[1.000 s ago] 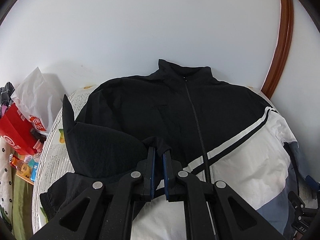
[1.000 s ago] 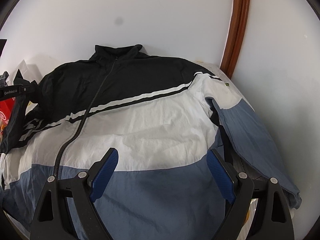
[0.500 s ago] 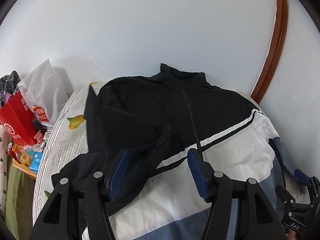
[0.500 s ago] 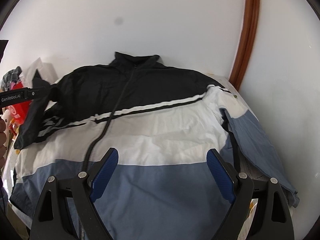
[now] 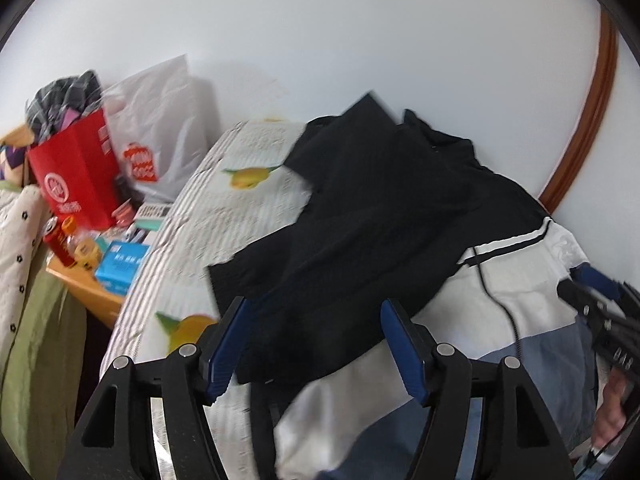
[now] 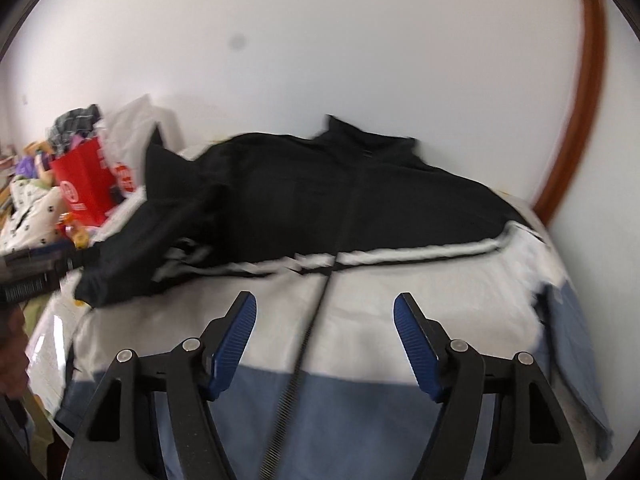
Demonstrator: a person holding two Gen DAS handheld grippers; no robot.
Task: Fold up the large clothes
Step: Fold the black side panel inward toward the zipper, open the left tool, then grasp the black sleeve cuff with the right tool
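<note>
A large zip jacket [image 6: 400,208], black on top, white in the middle and blue at the hem, lies front up on the bed. Its black left sleeve [image 5: 352,264] is folded in over the chest. My left gripper [image 5: 316,344] is open and empty, just above the sleeve's cuff end. My right gripper [image 6: 324,344] is open and empty, above the white band near the zip [image 6: 312,336]. The right gripper also shows at the right edge of the left wrist view [image 5: 600,312], and the left one at the left edge of the right wrist view [image 6: 28,276].
The bed cover [image 5: 224,216] with fruit prints is bare left of the jacket. A red paper bag [image 5: 76,172], a white plastic bag [image 5: 160,132] and small boxes [image 5: 120,264] crowd a side table at the left. A white wall and a brown wooden frame [image 6: 580,128] stand behind.
My left gripper opened and let go of the black sleeve, which now lies folded over the chest. It then pulled back and swung left. My right gripper moved left toward the zip.
</note>
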